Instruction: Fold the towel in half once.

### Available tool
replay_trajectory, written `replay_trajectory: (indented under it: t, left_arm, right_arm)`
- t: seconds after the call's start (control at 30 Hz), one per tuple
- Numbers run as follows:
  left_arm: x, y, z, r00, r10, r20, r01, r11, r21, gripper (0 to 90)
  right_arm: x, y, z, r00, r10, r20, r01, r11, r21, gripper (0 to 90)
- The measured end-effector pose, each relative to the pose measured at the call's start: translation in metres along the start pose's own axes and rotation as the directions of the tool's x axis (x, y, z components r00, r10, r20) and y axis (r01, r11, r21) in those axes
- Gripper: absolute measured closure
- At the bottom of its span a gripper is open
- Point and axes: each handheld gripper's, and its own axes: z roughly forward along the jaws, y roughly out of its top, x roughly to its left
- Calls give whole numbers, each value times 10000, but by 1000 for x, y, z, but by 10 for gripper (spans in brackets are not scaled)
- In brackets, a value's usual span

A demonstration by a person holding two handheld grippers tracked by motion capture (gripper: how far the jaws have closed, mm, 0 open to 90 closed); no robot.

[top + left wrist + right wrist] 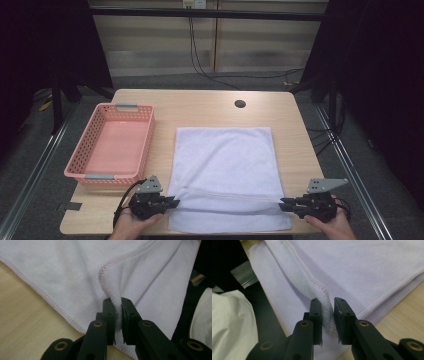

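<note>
Basket (111, 145): pink, slotted walls, just beyond the left tool, on the counter (210, 107) and apart from the cloth.

Left tool (173, 202): low at the counter's near edge, held in the person's left hand (131, 223), tips pointing across toward the right tool. In the left gripper view its jaws stand close together with a corner of the cloth between them; there is a slim gap on either side of the fabric (so I read the grip as let go, not clenched).

Cloth (225, 165): a white towel (62, 272), lying between the two tools and stretching away from them toward the far side of the counter. Its near strip is folded over, the stitched hem (120, 258) running from one tool to the other.

Right tool (283, 204): at the cloth's other near corner, in the right hand (334, 225), tips pointing back at the left tool. In the right gripper view the folded hem (319, 286) stands between the jaws with a clear gap at one pad: released, fabric loose between them.
</note>
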Motion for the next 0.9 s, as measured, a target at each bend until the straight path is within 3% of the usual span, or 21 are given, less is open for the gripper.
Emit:
replay_trajectory:
  t: [0.17, 0.27, 0.37, 0.43, 0.53, 0.6, 0.73, 0.9]
  left_arm:
    - [-7, -3, -6, 9982, 433, 420, -439, 9990, 130, 799]
    - [-9, -5, -12, 9958, 542, 740, -551, 9984, 107, 779]
    - [-8, -8, -25, 9941, 422, 1002, -392, 9987, -324, 749]
    - [-5, -11, -33, 9912, 212, 1306, -93, 9958, -914, 724]
    - [0, -8, -33, 9969, -195, 767, 285, 9926, -1180, 678]
    - [5, -1, -26, 9988, -411, 277, 438, 9935, -1048, 629]
    - [16, 18, -11, 9988, -498, 39, 499, 9956, -797, 593]
    - [28, 42, 13, 9987, -496, -77, 490, 9972, -572, 558]
  right_arm:
    - [7, -5, -1, 9994, -330, -135, 336, 9982, 504, 781]
    - [12, -5, -10, 9991, -384, -161, 390, 9983, 435, 751]
    - [17, -10, -17, 9990, -346, -290, 356, 9987, 367, 715]
    - [19, -11, -20, 9986, -310, -417, 318, 9993, 175, 698]
    - [19, -10, -19, 9994, -248, -242, 248, 9997, 13, 669]
    - [14, -7, -12, 9997, -209, 157, 208, 9998, 42, 620]
    - [1, 5, 0, 9977, 34, 670, -33, 10000, -16, 570]
    - [-12, 24, 13, 9954, -17, 955, 44, 9996, -277, 517]
